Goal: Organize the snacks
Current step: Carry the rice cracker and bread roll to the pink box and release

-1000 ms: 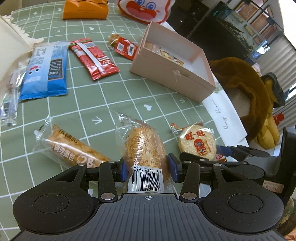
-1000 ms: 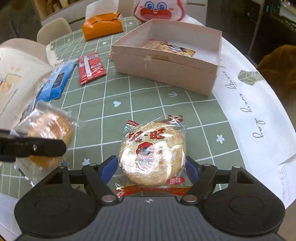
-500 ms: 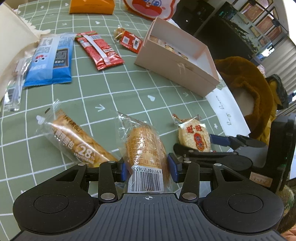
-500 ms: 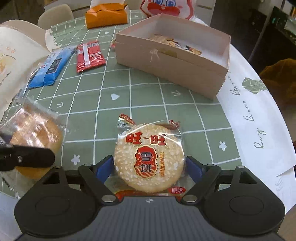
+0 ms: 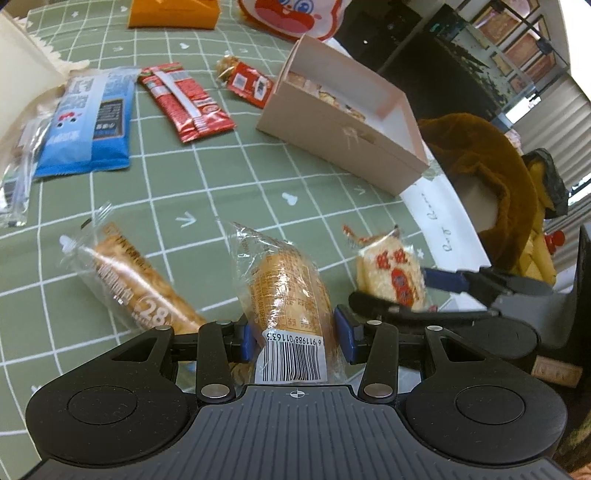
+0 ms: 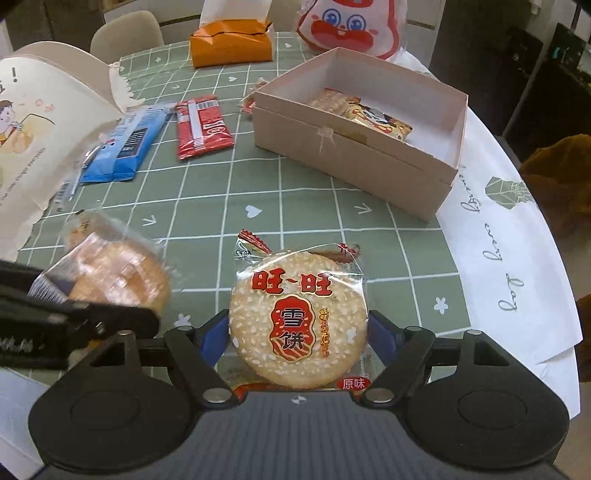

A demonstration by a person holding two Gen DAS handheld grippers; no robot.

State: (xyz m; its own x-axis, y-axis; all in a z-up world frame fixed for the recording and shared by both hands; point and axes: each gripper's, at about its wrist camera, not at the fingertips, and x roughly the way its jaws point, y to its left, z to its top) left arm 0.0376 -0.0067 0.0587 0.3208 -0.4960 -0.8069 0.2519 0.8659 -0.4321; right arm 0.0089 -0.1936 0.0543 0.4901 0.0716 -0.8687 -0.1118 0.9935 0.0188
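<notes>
My left gripper (image 5: 295, 338) is shut on a clear-wrapped bread roll (image 5: 290, 291) with a barcode label and holds it above the green checked tablecloth. My right gripper (image 6: 297, 338) is shut on a round rice cracker pack (image 6: 297, 317) with red print. The cracker (image 5: 391, 275) also shows at the right of the left wrist view, and the roll (image 6: 114, 280) at the left of the right wrist view. An open pink box (image 6: 354, 166) holding several snack packs stands further back on the table.
On the cloth lie a wrapped bread stick (image 5: 136, 284), a blue pack (image 5: 92, 122), a red pack (image 5: 186, 101) and a small red snack (image 5: 247, 81). An orange bag (image 6: 231, 42) and a rabbit-face bag (image 6: 351, 24) stand at the back. A cream paper bag (image 6: 40, 122) lies left.
Both grippers have lifted their snacks off the cloth and moved them slightly toward the pink box. The jaws stay shut on them.
</notes>
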